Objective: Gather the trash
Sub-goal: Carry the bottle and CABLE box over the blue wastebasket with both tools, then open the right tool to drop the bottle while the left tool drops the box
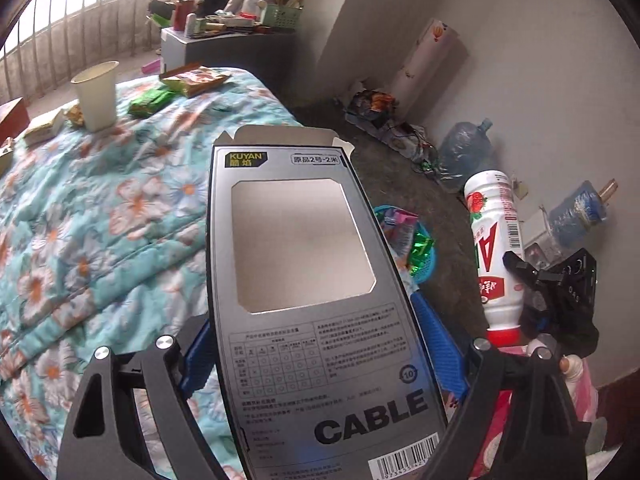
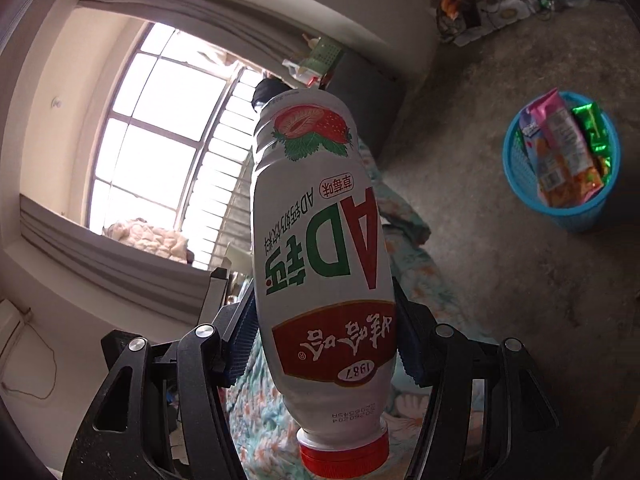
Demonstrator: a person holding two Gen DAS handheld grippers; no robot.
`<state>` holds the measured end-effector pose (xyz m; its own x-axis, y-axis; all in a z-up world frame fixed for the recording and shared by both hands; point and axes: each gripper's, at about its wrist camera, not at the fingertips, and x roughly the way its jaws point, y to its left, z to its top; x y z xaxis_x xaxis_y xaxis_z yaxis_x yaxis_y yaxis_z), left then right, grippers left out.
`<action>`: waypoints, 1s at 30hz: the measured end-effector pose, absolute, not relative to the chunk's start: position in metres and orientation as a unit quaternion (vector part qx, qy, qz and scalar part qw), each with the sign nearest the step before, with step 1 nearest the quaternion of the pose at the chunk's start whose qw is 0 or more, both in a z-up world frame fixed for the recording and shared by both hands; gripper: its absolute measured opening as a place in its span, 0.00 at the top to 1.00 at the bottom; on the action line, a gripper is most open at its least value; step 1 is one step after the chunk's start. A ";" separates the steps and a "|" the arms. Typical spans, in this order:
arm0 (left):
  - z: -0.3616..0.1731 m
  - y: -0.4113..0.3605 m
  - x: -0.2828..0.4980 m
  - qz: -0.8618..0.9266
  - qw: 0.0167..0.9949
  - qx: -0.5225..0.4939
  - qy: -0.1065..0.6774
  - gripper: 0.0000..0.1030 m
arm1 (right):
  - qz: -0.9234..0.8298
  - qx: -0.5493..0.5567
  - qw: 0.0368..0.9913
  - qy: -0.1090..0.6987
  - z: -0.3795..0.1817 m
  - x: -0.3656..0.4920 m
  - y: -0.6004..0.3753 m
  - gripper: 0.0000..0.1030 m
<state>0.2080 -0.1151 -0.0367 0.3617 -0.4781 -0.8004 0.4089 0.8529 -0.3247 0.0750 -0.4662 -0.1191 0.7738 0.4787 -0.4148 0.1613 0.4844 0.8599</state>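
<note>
- The left tongs [image 1: 320, 360] pinched a flat grey cable box [image 1: 296, 280] between their blue pads; the box's long axis ran straight out along the fingers, its open flap at the far end.
- The right tongs [image 2: 324, 340] were clamped on a white strawberry-drink bottle [image 2: 320, 248], held upside down: red cap near the camera, base pointing away along the fingers.
- In the left wrist view the same bottle [image 1: 496, 252] stood to the right of the box, with the right tongs' dark body just beside it.
- The blue basket [image 2: 560, 168] sat on the floor, already holding several bright wrappers. From the right tongs it lay to the far right, well apart from the bottle.
- From the left tongs the basket [image 1: 420, 256] showed just past the box's right edge, partly hidden behind it, so the left hand looked the nearer of the two.
- More trash waited on the floral bed: a paper cup [image 1: 96, 96] and snack packets [image 1: 192, 80] at the far left.
- Judged from this, the next move was to carry both items over the basket's mouth and let go.
</note>
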 end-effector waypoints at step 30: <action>-0.124 -0.271 0.331 -0.387 0.729 -0.006 0.565 0.17 | -0.217 0.705 0.610 0.289 -0.351 0.119 -0.608 0.35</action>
<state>0.3313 -0.2707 -0.1237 0.0630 -0.5710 -0.8185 0.5575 0.7004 -0.4457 0.1187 -0.6084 -0.3513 0.7382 0.1427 -0.6593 0.6730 -0.0891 0.7342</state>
